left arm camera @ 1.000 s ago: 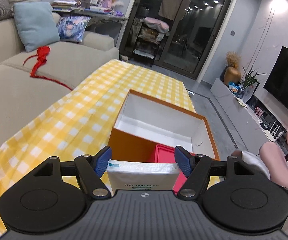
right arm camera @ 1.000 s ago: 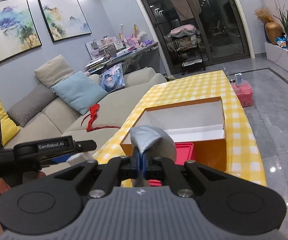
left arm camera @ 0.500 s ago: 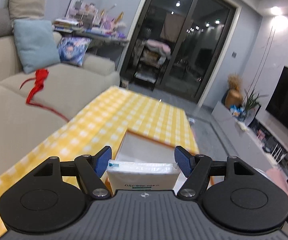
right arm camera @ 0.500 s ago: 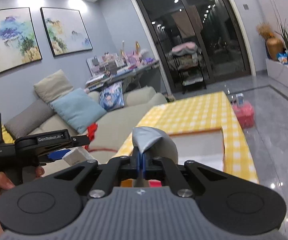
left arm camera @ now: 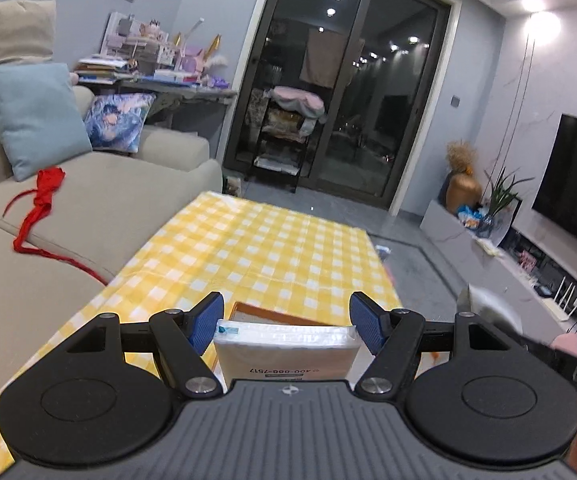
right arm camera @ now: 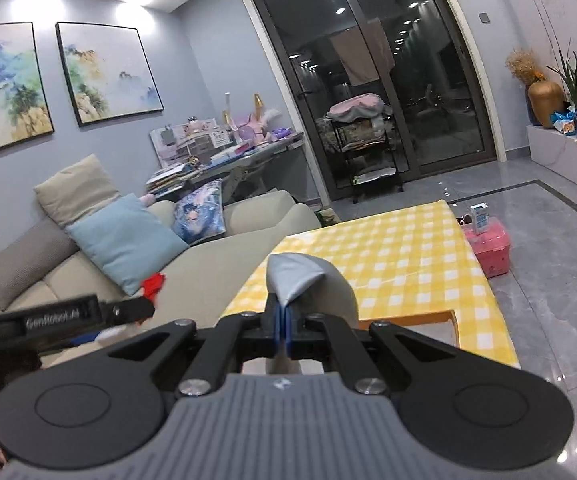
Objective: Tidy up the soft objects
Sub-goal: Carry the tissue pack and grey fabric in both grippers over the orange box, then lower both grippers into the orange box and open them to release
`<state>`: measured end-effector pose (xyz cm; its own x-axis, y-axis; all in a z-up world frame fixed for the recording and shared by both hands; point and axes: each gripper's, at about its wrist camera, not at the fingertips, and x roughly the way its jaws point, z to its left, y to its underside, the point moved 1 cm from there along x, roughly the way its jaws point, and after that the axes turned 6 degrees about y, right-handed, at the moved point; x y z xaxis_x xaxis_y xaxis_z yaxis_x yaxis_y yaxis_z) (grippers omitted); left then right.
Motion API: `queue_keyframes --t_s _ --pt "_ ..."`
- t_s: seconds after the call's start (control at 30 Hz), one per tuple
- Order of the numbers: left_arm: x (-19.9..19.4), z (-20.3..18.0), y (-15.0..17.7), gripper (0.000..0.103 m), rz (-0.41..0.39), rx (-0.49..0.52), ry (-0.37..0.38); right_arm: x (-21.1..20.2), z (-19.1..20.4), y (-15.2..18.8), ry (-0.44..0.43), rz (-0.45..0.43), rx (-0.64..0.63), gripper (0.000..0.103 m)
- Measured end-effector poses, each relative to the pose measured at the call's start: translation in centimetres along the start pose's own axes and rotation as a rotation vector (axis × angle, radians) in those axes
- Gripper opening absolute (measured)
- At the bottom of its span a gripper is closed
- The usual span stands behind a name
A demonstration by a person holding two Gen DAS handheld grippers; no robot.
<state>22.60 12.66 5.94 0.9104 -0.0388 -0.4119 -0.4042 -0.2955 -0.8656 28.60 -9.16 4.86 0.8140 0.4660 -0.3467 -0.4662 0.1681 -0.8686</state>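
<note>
- the left gripper (left arm camera: pixel 286 322), black with blue pads, is clamped on a white plastic-wrapped tissue pack (left arm camera: pixel 285 351) with a printed phone number on its near face; the pack sits between the pads, raised above the worktop.
- the right gripper (right arm camera: pixel 283 326) has its blue pads pressed nearly together, pinching a grey soft fabric piece (right arm camera: pixel 308 286) that bulges up and to the right of the pads.
- just beyond the tissue pack, the orange rim of an open cardboard box (left arm camera: pixel 272 316) shows; in the right wrist view its orange edge lies beyond the gripper.
- the box rests on a worktop covered by a yellow-and-white checked cloth (left arm camera: pixel 256 248).
- left of the worktop, a red ribbon-like cloth (left arm camera: pixel 40 208) lies on a beige sofa (left arm camera: pixel 128 196).
- far right, a pink plastic basket (right arm camera: pixel 490 246) stands on the floor.
</note>
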Motion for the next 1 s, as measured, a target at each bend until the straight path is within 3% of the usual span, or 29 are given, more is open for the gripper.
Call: queue_keyframes --t_s 0.23,0.43,0.5,0.67,0.83,1.0 --pt "3.7 0.9 2.2 0.080 0.079 0.010 -0.023 5.3 -1.3 1.6 0.011 0.051 0.023 0.000" --pt "5.8 1.2 4.2 0.080 0.158 -0.001 -0.085 8.1 -2.5 4.4 -0.007 0.218 0.070 0.000" --pt "6.4 0.9 4.8 0.080 0.190 0.015 -0.148 8.9 -2.5 5.3 -0.020 0.285 0.080 0.000" --pt "7.6 0.2 6.1 0.080 0.242 0.082 -0.191 10.3 -0.8 8.2 -0.054 0.419 0.063 0.000" --pt "9.0 0.5 6.8 0.080 0.332 0.046 -0.219 11.1 0.1 9.6 -0.061 0.478 0.043 0.000" --pt "9.3 0.3 7.1 0.087 0.327 0.052 -0.214 11.1 0.1 9.7 -0.076 0.474 0.026 0.000"
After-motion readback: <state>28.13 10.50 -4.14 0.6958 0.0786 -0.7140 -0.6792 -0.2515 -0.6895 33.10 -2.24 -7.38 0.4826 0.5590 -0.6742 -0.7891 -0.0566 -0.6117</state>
